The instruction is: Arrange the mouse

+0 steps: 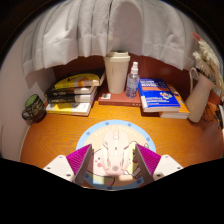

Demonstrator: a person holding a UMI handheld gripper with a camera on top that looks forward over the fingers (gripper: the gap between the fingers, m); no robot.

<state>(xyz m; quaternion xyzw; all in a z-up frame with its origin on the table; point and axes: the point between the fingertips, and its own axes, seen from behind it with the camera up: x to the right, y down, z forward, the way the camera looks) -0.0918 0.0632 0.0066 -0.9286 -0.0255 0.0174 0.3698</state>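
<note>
Mouse [113,157] sitting between the jaws, which are pinching it.
It is hovering over the round mat [112,135]; bare tabletop [60,135] is lying open before the books [72,95] and bottle [132,80].

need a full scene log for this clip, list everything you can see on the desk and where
mouse: 1, white, between the fingers
mouse pad: 1, round, light blue, on the desk under the mouse
desk: 1, brown wood
book stack: 1, yellow on top, back left
spray bottle: 1, clear with blue label, back centre
white container: 1, beside the bottle
blue book: 1, back right
curtain: white, behind
gripper: 1, magenta pads, closed on the mouse
</note>
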